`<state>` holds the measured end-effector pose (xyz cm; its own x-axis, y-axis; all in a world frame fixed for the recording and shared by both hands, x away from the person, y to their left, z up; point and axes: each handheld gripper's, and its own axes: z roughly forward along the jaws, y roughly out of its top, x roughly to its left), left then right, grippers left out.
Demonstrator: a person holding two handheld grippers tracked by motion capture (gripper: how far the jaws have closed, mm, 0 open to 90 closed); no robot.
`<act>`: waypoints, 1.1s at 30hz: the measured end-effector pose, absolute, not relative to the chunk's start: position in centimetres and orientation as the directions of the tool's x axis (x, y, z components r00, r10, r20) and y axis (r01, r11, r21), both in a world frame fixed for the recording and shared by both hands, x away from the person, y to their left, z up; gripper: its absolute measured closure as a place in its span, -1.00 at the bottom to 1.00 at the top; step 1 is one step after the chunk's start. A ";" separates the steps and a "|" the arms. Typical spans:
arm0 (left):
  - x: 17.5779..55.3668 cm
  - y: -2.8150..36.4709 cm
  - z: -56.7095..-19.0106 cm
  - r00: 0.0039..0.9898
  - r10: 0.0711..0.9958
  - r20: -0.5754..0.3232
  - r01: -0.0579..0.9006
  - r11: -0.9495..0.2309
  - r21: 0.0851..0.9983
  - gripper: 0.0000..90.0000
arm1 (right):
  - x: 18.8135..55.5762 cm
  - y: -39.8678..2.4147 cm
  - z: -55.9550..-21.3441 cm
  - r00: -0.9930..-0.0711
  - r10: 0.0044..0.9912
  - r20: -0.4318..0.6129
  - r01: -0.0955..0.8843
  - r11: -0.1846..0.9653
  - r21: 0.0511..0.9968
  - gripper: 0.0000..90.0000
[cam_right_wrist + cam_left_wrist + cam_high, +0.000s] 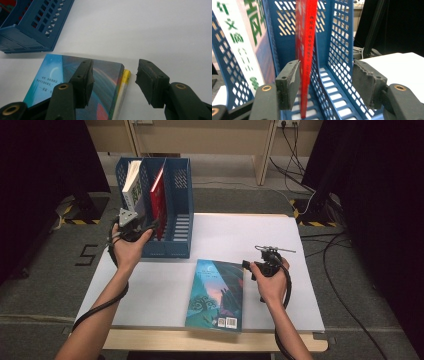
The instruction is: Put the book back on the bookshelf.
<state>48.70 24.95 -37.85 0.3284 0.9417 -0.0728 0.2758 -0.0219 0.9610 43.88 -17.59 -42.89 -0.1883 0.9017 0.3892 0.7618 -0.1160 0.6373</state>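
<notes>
a grey carpeted floor with dark curtains at both sides is seen behind a white bench. at its far left corner a blue rack is stood, with a white book in the left slot and a red book in the middle slot; the right slot is bare. a teal book is laid flat near the front edge, well apart from the rack.

the left gripper is held at the rack's mouth with its jaws apart; in the left gripper view the red book is seen just beside the left pad, unclamped. the right gripper is held at the teal book's right edge, jaws wide, one over the cover and one past the yellow spine.

risks are judged thus: the rack could be shoved or the leaning red book toppled if the left gripper is swung sideways. if the right jaws are closed on the cover alone, the teal book could be flapped open or dropped; a flat book is hard to be pinched off a bench.
</notes>
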 end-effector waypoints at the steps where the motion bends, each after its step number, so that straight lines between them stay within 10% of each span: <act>1: 48.5 24.9 -37.9 0.334 0.940 -0.074 0.278 -0.024 0.960 -0.13 | 43.9 -17.6 -42.9 -0.193 0.902 0.386 0.762 -0.110 0.639 0.05; 33: 42.8 23.8 -40.1 0.448 0.889 -0.095 0.341 -0.072 0.937 -0.10 | 45.1 -17.3 -43.2 -0.180 0.899 0.399 0.790 -0.110 0.604 0.10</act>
